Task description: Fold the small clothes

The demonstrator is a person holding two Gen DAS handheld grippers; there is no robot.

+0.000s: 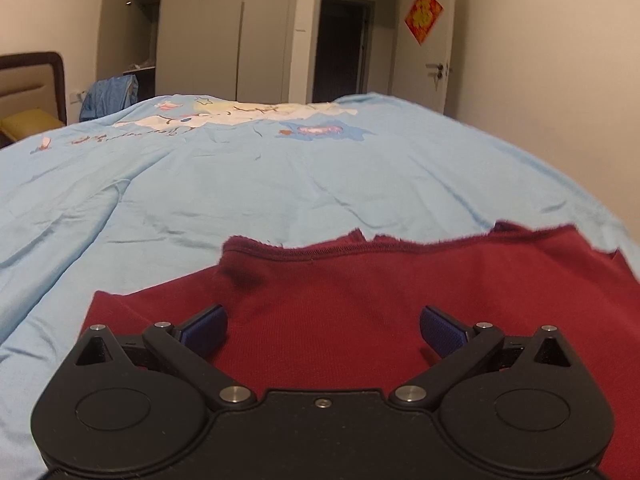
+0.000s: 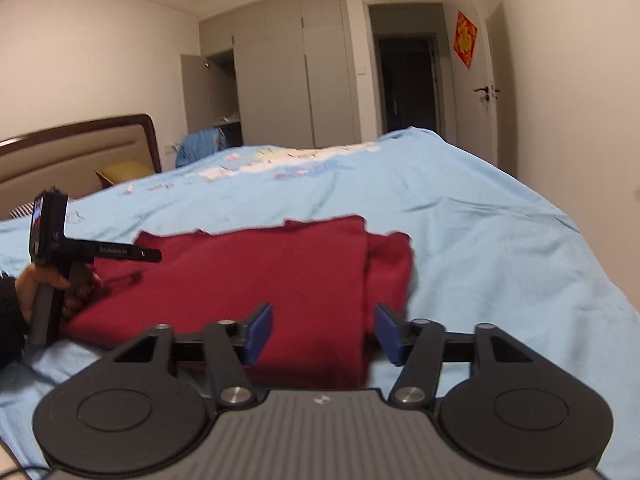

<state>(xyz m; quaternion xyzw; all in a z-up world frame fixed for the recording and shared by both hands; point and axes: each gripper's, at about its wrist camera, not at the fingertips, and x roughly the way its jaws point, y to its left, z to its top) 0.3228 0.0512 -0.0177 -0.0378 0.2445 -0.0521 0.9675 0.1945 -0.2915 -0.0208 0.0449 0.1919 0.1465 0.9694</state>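
A dark red garment lies partly folded on the light blue bedspread. My left gripper hovers just over its near part, blue pads wide apart and nothing between them. In the right wrist view the same red garment shows a folded flap along its right side. My right gripper stands open above its near right edge, holding nothing. At the far left of that view a hand holds the left gripper by its handle, over the garment's left end.
The bedspread carries a cartoon print at its far end. A brown headboard and a yellow pillow stand at the left. Beyond the bed are a grey wardrobe, blue cloth and an open door.
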